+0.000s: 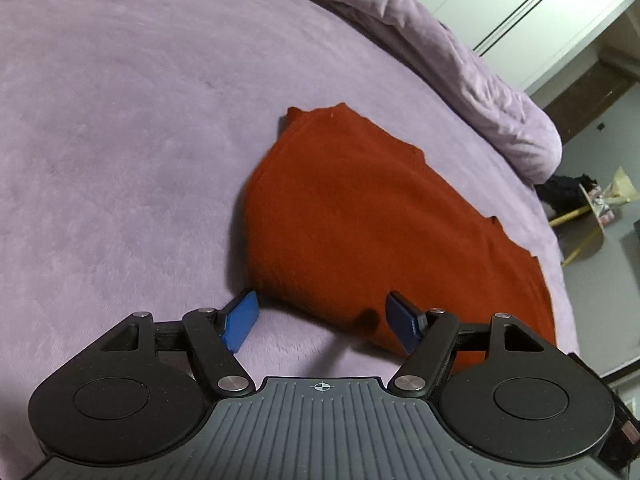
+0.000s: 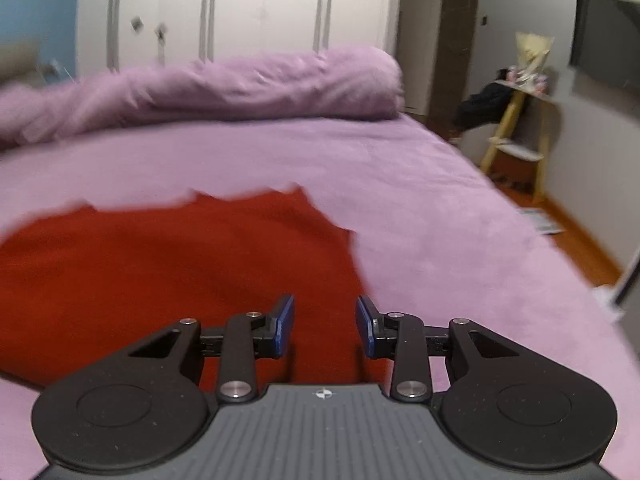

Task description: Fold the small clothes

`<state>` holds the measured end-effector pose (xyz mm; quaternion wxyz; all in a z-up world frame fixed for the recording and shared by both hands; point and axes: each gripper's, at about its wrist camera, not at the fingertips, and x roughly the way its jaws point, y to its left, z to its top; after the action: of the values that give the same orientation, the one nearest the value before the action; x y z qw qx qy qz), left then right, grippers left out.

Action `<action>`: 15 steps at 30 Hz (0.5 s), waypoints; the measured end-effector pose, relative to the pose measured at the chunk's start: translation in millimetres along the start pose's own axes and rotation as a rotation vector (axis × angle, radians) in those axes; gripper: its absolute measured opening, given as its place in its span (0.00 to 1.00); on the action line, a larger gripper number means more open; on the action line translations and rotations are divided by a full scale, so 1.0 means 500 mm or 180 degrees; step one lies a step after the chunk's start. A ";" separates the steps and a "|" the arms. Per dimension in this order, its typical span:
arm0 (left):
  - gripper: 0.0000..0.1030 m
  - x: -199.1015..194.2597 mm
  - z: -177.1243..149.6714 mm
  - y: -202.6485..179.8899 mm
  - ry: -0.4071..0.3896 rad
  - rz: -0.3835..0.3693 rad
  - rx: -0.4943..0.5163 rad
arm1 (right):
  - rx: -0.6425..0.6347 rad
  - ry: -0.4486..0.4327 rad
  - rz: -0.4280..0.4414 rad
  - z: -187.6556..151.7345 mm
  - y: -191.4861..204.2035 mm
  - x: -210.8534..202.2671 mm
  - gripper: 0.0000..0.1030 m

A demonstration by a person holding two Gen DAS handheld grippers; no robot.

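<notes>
- Left wrist view: red garment (image 1: pixel 384 224) lying on the purple bed cover (image 1: pixel 120 140), running from centre out toward 4 o'clock; looks doubled over, with a rounded fold edge at its 9 o'clock side and uneven layered edges along the 1 o'clock side.
- Left gripper (image 1: pixel 322 322) spread wide and empty, hovering just short of the garment's near corner; nothing between the pads, no cloth pinched.
- Right wrist view: same garment (image 2: pixel 168 276) filling the 9 o'clock half, ragged far edge toward 12 o'clock, bare cover to the 3 o'clock side.
- Right gripper (image 2: pixel 325 326) partly apart and empty, poised over the garment's right edge; cloth seen below the gap, not clamped. Blurred, so contact hard to judge.
- Rolled duvet (image 2: pixel 240 84) at 12 o'clock, well apart from the garment.
- Progress, as a judgement: at least one fold apparently made and let go. Possibly left: another fold to shrink it, or squaring the uneven edges. No other clothes visible.
</notes>
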<state>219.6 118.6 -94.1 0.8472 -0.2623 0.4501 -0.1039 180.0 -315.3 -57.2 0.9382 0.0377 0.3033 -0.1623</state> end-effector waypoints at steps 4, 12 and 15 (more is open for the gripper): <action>0.71 -0.012 0.001 -0.006 0.0065 -0.0144 -0.0015 | 0.0135 -0.0038 0.0490 0.001 0.043 -0.037 0.33; 0.62 0.025 0.010 0.017 0.0105 -0.0304 -0.0362 | 0.0119 0.0195 0.1026 -0.017 0.185 -0.035 0.26; 0.57 0.042 0.021 0.030 0.0097 -0.0355 -0.0490 | 0.0031 0.0293 0.1181 -0.027 0.231 -0.033 0.19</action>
<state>239.2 126.3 -112.5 0.8105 -0.3497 0.4544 -0.1200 197.6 -199.1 -61.6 0.9370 0.1049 0.3330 0.0139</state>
